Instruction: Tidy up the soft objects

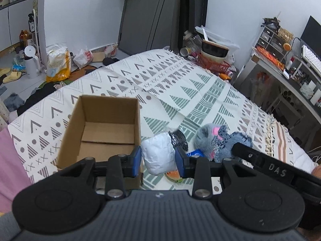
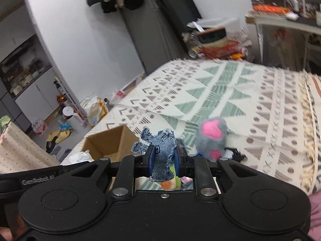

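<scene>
An open cardboard box (image 1: 104,128) stands on the patterned bedspread (image 1: 180,92), left of my left gripper (image 1: 158,158). That gripper is shut on a white soft bundle (image 1: 157,153) with a black crinkly end, held just right of the box. A grey and pink plush (image 1: 208,138) and a denim soft toy (image 1: 230,146) lie to the right. In the right wrist view my right gripper (image 2: 163,160) is shut on the denim soft toy (image 2: 162,152), lifted above the bed. The grey and pink plush (image 2: 212,138) lies beside it and the box (image 2: 109,142) sits to the left.
An orange and green soft piece (image 1: 173,175) lies under the white bundle. A red basket with bowls (image 1: 214,60) crowds the bed's far corner. A cluttered desk (image 1: 289,64) stands on the right. Bags and bottles (image 1: 58,62) litter the floor on the left.
</scene>
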